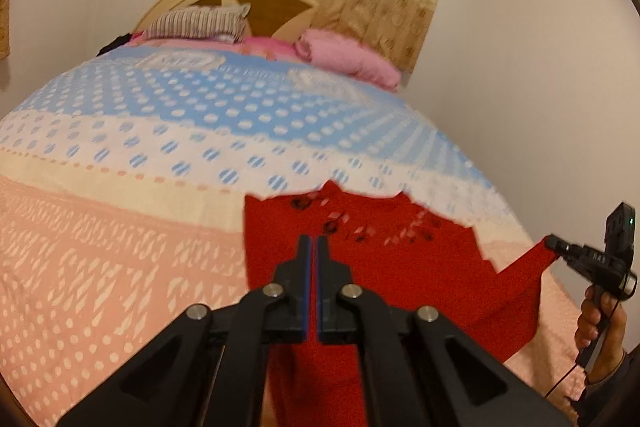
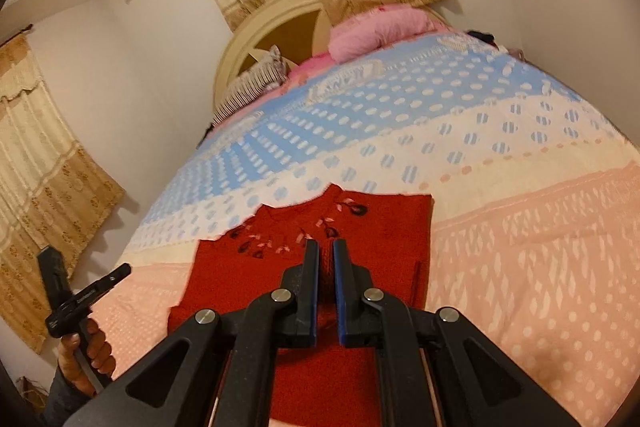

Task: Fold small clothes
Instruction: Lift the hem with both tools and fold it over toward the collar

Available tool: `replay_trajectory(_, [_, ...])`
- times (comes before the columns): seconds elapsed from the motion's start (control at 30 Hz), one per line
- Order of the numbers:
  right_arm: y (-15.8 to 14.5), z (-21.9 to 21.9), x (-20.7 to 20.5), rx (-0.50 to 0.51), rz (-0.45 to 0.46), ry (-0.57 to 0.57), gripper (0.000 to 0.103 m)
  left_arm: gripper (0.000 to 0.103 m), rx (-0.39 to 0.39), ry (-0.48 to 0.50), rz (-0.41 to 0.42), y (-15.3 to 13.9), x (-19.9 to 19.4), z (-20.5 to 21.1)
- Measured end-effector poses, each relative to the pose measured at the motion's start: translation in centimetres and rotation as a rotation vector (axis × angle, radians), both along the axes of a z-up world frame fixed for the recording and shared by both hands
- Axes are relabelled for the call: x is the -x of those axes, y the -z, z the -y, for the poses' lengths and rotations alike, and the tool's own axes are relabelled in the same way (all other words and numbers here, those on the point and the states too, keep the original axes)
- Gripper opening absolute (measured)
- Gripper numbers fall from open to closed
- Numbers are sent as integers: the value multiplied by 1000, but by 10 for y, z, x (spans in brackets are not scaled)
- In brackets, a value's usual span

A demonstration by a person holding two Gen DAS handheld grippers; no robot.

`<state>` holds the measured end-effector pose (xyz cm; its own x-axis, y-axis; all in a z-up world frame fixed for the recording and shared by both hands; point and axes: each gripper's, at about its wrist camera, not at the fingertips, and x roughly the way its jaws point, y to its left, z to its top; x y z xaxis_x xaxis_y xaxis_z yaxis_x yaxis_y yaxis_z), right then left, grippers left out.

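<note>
A small red knitted sweater [image 2: 360,227] lies on the bedspread [image 2: 520,247], its neckline toward the headboard at 12 o'clock and its embroidered flowers [image 2: 256,247] just below the collar. In the right wrist view the body of the garment runs from the jaws outward, with one side already looking straight-edged at 2 o'clock, as if a sleeve were tucked under there; I cannot confirm that.

The right gripper [image 2: 326,247] is clenched on a ridge of red knit, which shows bunched between its blue pads. In the left wrist view this same gripper appears at 3 o'clock, pulling a sleeve or corner of the sweater [image 1: 400,267] out into a taut point away from the body. The left gripper [image 1: 313,241] is clamped too, jaws almost meeting above the red cloth; whether a thin layer is pinched there I cannot tell, since the other view shows its tip [image 2: 120,271] apparently clear of the fabric.

The knit looks soft, thick and light, with some stretch, so it will probably drape and sag rather than hold a crease, and one-point pulls will distort it. Better holds would be the shoulder seam, cuff or hem edge, where layers are doubled. The embroidery could snag, so it is best avoided.
</note>
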<state>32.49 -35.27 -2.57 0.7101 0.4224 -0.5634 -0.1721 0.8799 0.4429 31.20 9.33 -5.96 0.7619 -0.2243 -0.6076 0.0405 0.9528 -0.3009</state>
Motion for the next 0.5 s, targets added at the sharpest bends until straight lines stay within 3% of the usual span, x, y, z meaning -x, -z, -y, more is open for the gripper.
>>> replay_trajectory(0.23, [38, 4, -22, 8, -69, 18, 6, 5, -30, 104, -140, 45, 14, 11])
replay_trajectory(0.37, [44, 5, -22, 16, -78, 18, 6, 16, -27, 124, -211, 64, 11, 24])
replay_trajectory(0.5, [43, 4, -20, 11, -68, 13, 6, 28, -13, 120, -224, 69, 15, 28])
